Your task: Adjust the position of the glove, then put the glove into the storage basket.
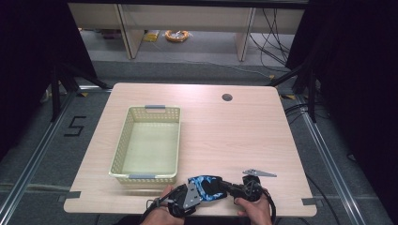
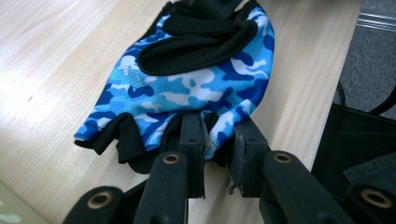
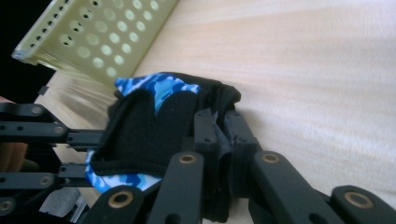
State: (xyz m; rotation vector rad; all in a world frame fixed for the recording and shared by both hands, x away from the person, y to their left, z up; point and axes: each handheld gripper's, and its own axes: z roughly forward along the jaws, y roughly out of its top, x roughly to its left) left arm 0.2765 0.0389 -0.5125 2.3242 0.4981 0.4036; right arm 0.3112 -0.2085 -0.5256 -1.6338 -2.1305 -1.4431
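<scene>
Judging from how things lie, little is done: the glove (image 1: pixel 206 186) (blue camouflage, black trim) is pinched at opposite ends by the left tool (image 2: pixel 218 154) and right tool (image 3: pixel 219 135), low over the tabletop (image 1: pixel 234 136) near its front edge. The basket (image 1: pixel 123 140) beside it lies empty.

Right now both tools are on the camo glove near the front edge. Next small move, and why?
Probably lift the glove slightly off the table, both tools together. The left tool pinches its blue hem and the right tool clamps the black fabric at the other end, so it looks secured. The basket sits empty just to the left, a likely destination.
</scene>
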